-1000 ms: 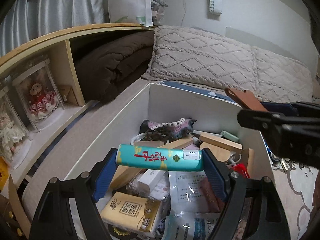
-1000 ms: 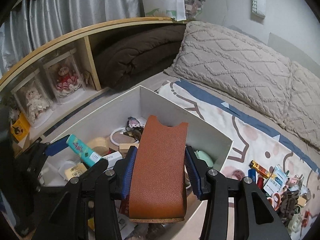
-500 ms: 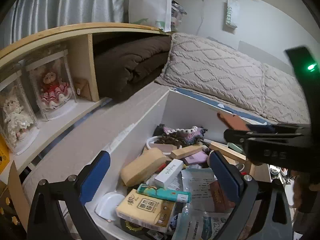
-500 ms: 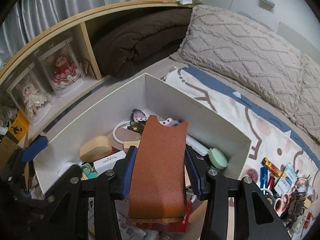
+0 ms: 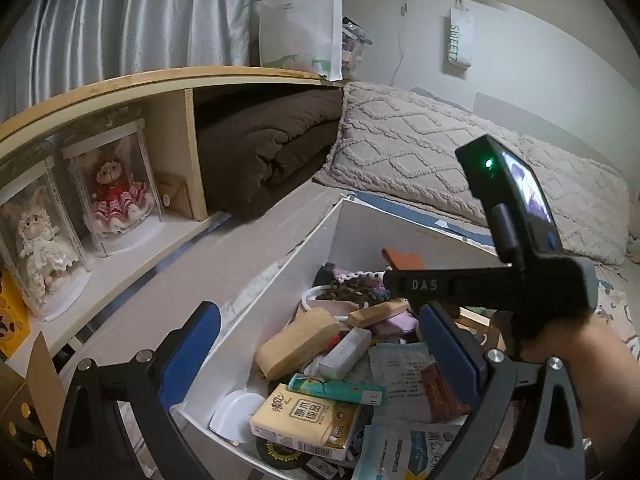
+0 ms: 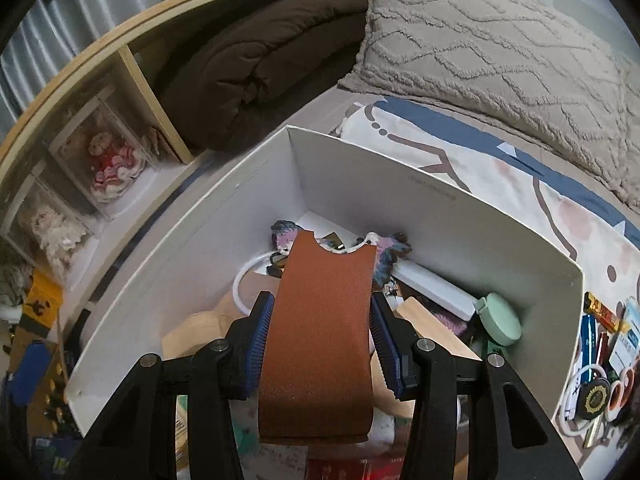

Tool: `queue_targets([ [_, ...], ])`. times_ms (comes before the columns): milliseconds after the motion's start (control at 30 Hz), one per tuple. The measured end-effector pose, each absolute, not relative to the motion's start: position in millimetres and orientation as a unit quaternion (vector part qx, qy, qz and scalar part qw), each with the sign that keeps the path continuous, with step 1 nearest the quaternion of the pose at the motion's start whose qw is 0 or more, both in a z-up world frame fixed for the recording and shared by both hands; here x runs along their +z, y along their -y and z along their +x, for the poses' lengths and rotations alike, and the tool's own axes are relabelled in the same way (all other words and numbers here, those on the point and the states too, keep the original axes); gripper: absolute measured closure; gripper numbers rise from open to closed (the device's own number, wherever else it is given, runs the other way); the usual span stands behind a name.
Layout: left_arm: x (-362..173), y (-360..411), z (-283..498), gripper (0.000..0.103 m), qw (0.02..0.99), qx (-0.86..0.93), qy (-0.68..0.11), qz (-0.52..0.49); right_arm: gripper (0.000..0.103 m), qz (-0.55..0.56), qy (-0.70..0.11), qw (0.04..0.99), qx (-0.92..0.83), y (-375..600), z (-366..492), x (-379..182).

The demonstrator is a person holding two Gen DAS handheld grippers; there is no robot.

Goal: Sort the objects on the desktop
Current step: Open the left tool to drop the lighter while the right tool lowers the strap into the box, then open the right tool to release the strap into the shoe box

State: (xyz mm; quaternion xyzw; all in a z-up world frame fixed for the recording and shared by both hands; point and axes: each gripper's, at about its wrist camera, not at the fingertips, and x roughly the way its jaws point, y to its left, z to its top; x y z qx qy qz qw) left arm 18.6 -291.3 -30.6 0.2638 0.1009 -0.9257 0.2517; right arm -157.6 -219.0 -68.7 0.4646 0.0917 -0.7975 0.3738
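My left gripper [image 5: 320, 316] stands wide open over the near end of the white box [image 5: 400, 232], with nothing between its blue pads. A teal tube [image 5: 336, 389] lies in the box on a yellow tissue pack [image 5: 304, 420]. My right gripper [image 6: 322, 300] is shut on a brown leather case [image 6: 324, 332], which it holds tilted down over the middle of the white box [image 6: 360, 176]. In the left wrist view the right gripper's black body [image 5: 480, 280] crosses above the box, and the tip of the brown case [image 5: 404, 258] sticks out beyond it.
The box holds several items: wooden blocks [image 5: 296, 344], a white ring, a knitted piece [image 6: 392, 248] and a mint round case [image 6: 500, 320]. Loose small items [image 6: 600, 360] lie on the bedspread to the right. A shelf with boxed dolls [image 5: 116, 188] and a brown blanket [image 5: 268, 148] stands behind.
The left gripper opened and let the teal tube fall into the box, then drew back and up. The right gripper carried the brown case down over the box.
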Motion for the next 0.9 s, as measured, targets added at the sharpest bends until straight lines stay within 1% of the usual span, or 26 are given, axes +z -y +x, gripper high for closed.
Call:
queue_targets([
  [133,-32.5,297.1,19.8,0.003,0.26,-0.922,-0.109,0.265,0.053,0.459,-0.083,0.361,-0.808,216.9,-159.6,-66.9],
  [167,-33.1,297.7,20.3,0.003,0.261,-0.922,-0.11,0.265,0.04,0.456,-0.079,0.357,-0.811,214.8,-159.9,-65.0],
  [200,-33.4,298.3,20.7,0.003,0.262,-0.921,-0.111,0.266,0.029,0.453,-0.079,0.354,-0.814,213.0,-159.4,-62.9],
  [233,-33.6,298.7,21.1,0.003,0.263,-0.921,-0.111,0.266,0.007,0.451,-0.08,0.356,-0.815,211.9,-159.4,-61.7],
  [267,-33.5,299.0,21.6,0.003,0.264,-0.92,-0.112,0.265,0.0,0.447,-0.081,0.361,-0.814,210.6,-158.1,-59.6],
  [467,-31.0,297.2,24.7,0.003,0.266,-0.921,-0.108,0.262,0.0,0.419,-0.095,0.376,-0.821,204.5,-144.5,-46.6],
  [600,-30.5,296.9,26.5,0.003,0.268,-0.922,-0.107,0.26,0.0,0.383,-0.096,0.38,-0.836,195.5,-137.1,-36.2],
  [900,-26.5,291.7,28.7,0.002,0.277,-0.922,-0.102,0.252,0.0,0.342,-0.086,0.394,-0.849,167.8,-126.7,-19.8],
])
